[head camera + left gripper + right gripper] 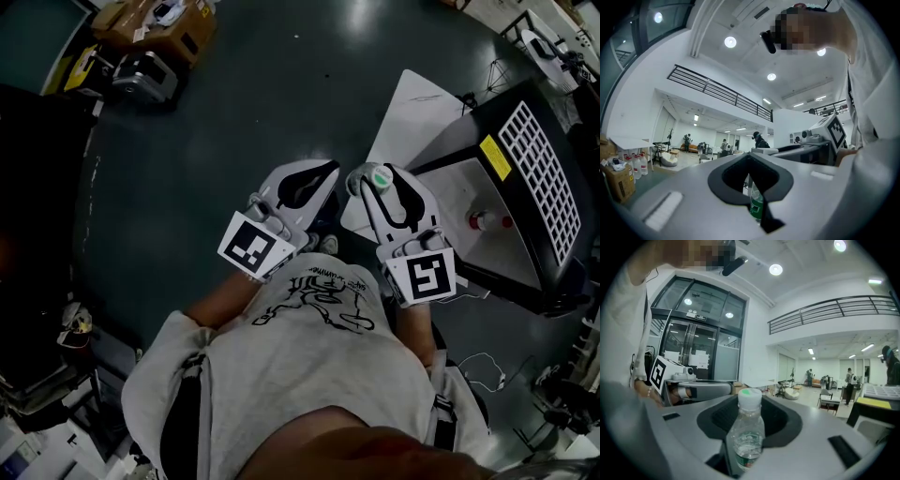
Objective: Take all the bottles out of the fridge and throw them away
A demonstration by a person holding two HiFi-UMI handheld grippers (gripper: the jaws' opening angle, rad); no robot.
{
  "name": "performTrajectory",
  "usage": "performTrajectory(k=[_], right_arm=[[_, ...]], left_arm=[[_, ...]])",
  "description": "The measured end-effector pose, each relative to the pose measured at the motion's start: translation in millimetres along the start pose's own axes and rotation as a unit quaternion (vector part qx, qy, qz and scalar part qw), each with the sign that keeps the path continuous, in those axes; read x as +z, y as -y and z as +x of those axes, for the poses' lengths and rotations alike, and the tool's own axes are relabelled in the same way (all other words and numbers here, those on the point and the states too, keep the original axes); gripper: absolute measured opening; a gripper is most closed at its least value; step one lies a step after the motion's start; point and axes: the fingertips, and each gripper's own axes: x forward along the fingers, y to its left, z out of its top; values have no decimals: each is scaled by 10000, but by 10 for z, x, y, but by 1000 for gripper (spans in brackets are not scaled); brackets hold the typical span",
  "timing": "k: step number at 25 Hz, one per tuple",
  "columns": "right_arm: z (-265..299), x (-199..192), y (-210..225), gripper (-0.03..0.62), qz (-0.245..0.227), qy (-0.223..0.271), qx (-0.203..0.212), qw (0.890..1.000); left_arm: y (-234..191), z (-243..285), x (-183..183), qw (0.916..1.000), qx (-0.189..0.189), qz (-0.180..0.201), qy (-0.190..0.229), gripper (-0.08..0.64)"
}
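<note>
Clear plastic bottle (746,434), white-green cap. Long axis upright, cap pointing up, clamped between the jaws of the right gripper (371,184) just beside the fridge (521,246). Left gripper (330,172): jaw tips together, nothing held. Fridge: open, second bottle (483,221) showing inside.

A clear bottle (746,437) with a white and green cap and a green label stands upright in the lower middle of the right gripper view. It is squeezed between the jaws of the right hand-held gripper (377,180). A second bottle (756,205) with a green label peeks through the thin gap at the bottom middle of the left gripper view, and at the right of the head view a small bottle (479,220) lies on the white inside of the black fridge (516,272).
</note>
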Motion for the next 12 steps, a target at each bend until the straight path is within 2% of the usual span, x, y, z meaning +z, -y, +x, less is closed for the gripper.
performTrajectory(k=[2, 9, 12], right_arm=[[-28, 20, 29, 154, -23, 128, 40, 9999], [-179, -47, 89, 154, -26, 50, 172, 9998], [-234, -43, 115, 155, -74, 165, 263, 9995]], left_arm=[[48, 22, -3, 10000, 38, 13, 5, 8], [211, 88, 10, 9999, 141, 59, 4, 8], [276, 119, -30, 9998, 203, 50, -23, 8]])
